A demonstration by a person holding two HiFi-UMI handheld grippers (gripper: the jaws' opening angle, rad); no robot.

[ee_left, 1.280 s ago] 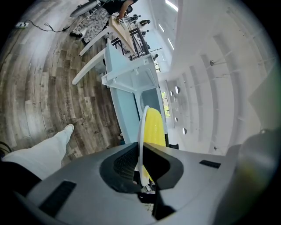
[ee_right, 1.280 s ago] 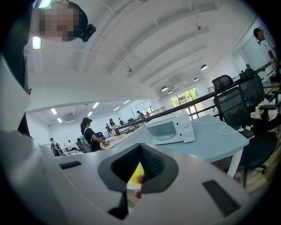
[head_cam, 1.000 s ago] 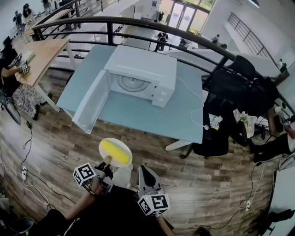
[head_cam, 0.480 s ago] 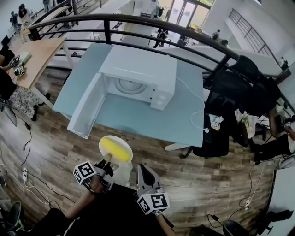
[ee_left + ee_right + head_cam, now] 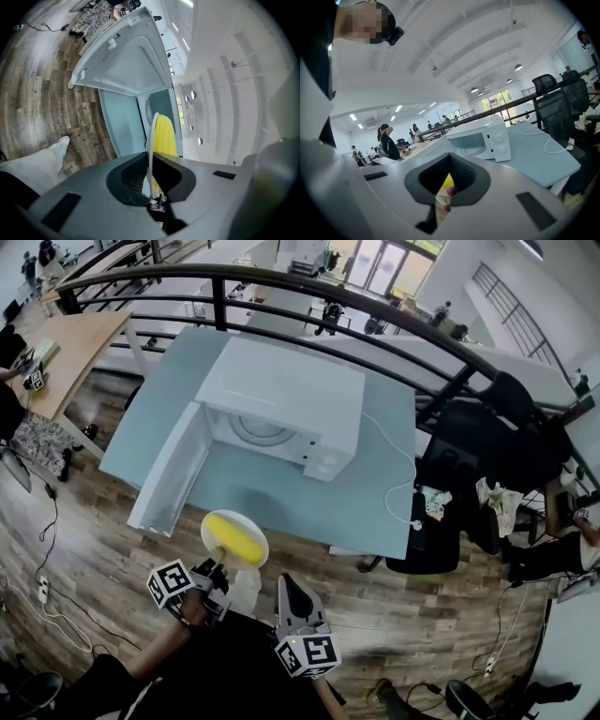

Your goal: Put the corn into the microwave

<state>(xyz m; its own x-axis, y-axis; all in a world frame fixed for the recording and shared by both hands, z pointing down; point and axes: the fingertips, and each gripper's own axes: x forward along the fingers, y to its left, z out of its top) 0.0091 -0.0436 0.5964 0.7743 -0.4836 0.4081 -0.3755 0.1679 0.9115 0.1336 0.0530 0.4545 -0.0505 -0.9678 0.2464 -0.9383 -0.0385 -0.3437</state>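
**Corn on its plate, not yet at the open microwave**

The left tool (image 5: 221,568) is clamped on the near rim of a small round white plate (image 5: 251,557). The yellow corn cob (image 5: 234,538) lies on that plate, just beyond the jaws at their 12 o'clock. The left gripper view shows the plate edge-on, pinched between the pads, with the cob right beside it. The right tool (image 5: 287,589) hangs at the left tool's 4 o'clock, its jaws together on nothing.

Plate and corn are in the air over the wooden plank floor (image 5: 112,549), near the front edge of the pale blue desk (image 5: 281,498) but not over it. The boxy white microwave (image 5: 281,395) stands on the desk at 12 o'clock from the plate. Its door (image 5: 169,470) is swung wide toward 10 o'clock, and the cavity faces the person.

The step in hand looks like the carry, since nothing sits inside the oven yet. The next move calls for bringing the plate forward past the door's edge and into the cavity. The plate should stay level so the cob does not roll, and it should be set down before the jaws let go.
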